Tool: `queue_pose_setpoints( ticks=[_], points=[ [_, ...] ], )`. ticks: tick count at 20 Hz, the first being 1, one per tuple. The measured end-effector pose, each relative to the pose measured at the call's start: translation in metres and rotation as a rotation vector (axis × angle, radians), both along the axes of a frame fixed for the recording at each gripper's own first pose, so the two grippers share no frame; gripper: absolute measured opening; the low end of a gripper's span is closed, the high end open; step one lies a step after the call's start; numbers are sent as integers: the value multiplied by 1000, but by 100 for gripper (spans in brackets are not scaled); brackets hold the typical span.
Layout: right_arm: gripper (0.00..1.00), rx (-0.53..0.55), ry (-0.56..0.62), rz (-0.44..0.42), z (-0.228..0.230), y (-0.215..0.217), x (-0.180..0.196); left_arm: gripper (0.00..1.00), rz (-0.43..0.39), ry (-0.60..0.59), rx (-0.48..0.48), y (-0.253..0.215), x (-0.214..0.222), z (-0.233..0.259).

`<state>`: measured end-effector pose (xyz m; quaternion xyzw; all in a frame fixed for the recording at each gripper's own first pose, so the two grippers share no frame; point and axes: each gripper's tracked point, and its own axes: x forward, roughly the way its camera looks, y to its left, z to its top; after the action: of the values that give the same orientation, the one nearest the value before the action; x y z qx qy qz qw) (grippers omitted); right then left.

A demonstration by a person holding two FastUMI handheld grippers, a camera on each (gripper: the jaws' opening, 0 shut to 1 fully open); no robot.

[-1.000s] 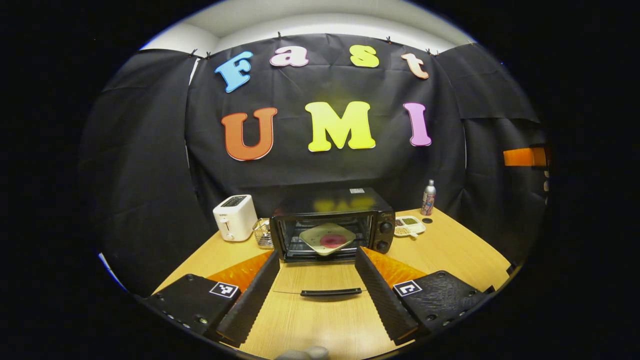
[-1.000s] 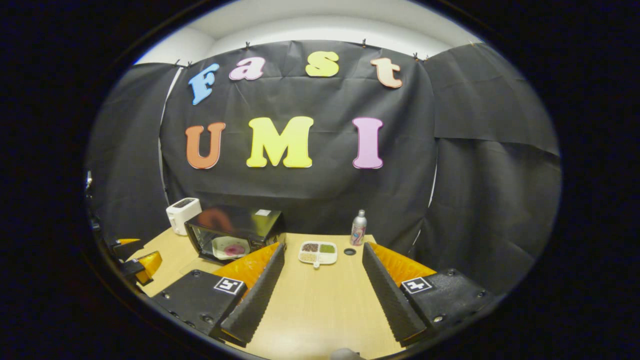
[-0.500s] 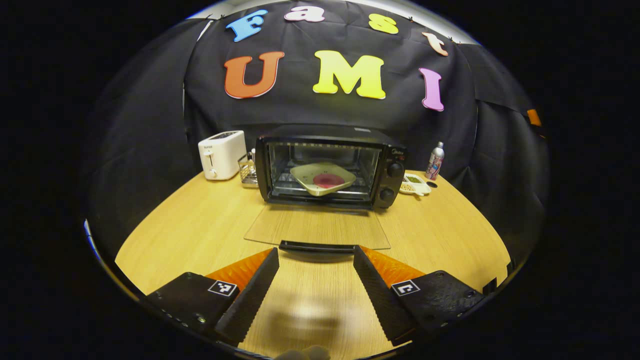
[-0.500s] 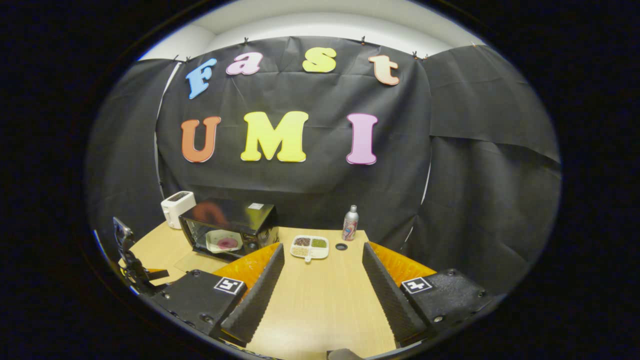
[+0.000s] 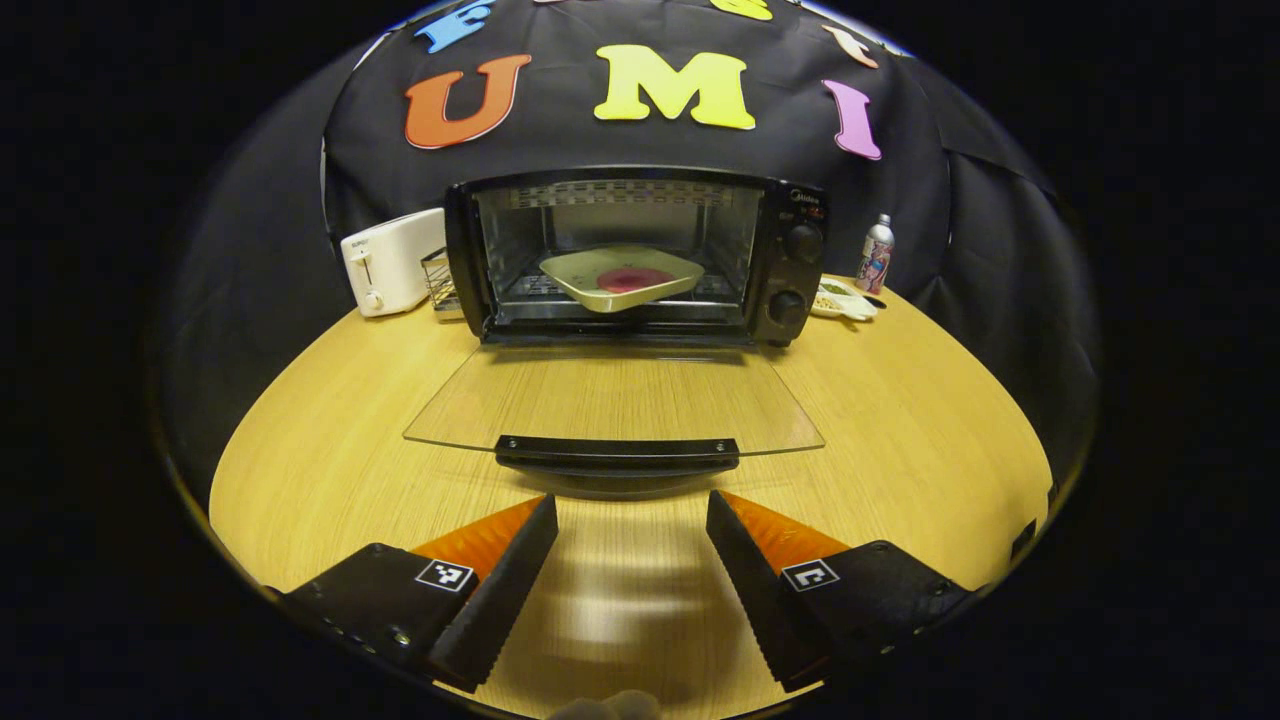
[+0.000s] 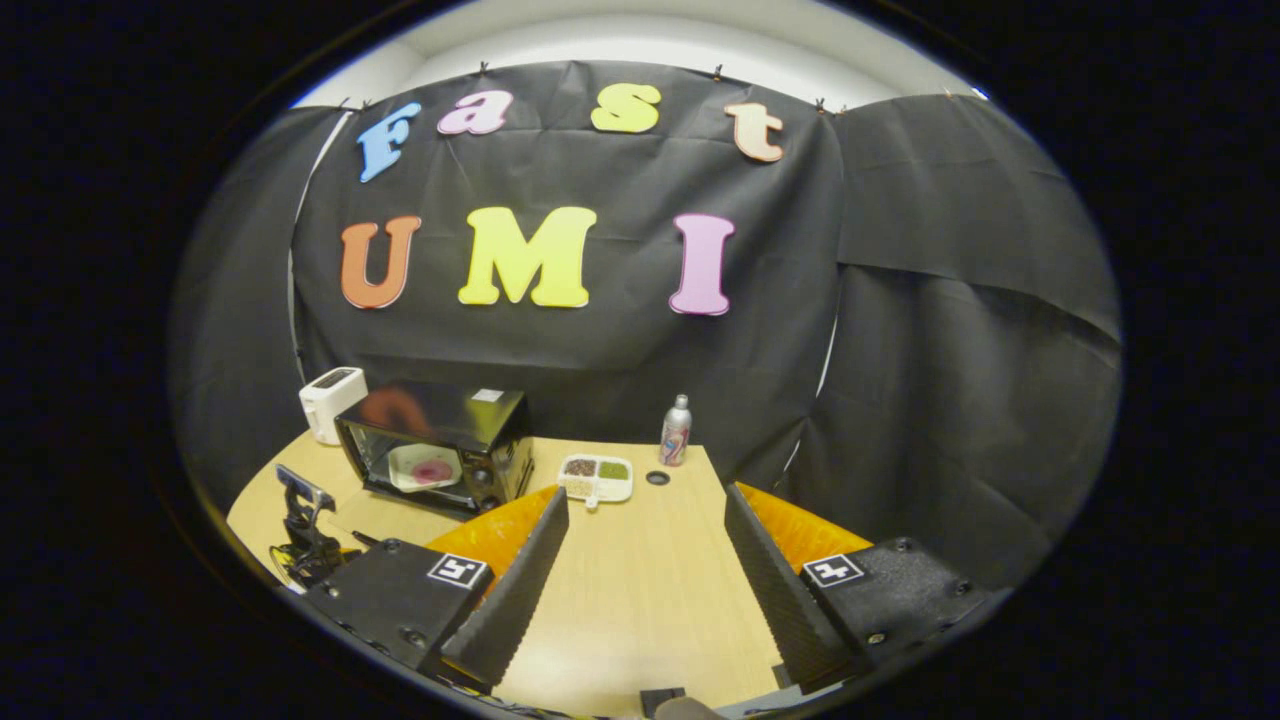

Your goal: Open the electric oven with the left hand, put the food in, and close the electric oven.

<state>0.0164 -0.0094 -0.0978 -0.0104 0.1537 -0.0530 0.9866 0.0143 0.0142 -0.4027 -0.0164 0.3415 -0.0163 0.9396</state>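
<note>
The black electric oven stands at the back of the wooden table with its glass door folded down flat. A pale square plate with red food rests on the rack inside. The door's black handle lies just ahead of my left gripper, which is open with nothing between its fingers. In the right gripper view the oven is at the far left with the plate inside. My right gripper is open and empty over bare table, well right of the oven.
A white toaster and a small wire rack stand left of the oven. A divided snack tray, a small black cap and a metal bottle sit to its right. The left gripper's body shows low at the left.
My left gripper has dropped to door height and closed in on the handle, with the oven looming larger. The right gripper has drifted slightly away from the oven. Both stay open.
</note>
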Motion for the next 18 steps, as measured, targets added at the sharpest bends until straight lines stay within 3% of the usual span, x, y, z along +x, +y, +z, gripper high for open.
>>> queue_pose_setpoints(
  ticks=[2, 9, 10, 16, 18],
  points=[
    [100, 1, 4, -17, -1, -3, 0, 96, -4, 0, 7, 1, 8, -5],
    [96, -7, 24, -34, -3, -6, -1, 98, -15, 8, 15, 5, 17, -14],
    [100, -6, 25, -31, -3, -5, -1, 98, -14, 4, 13, 4, 18, -12],
    [96, 14, 23, -8, -3, 2, 2, 98, -10, -42, 25, 12, 24, 14],
    [100, 27, 22, -4, -4, 2, 1, 97, 2, -61, 15, 14, 28, 29]
  ],
)
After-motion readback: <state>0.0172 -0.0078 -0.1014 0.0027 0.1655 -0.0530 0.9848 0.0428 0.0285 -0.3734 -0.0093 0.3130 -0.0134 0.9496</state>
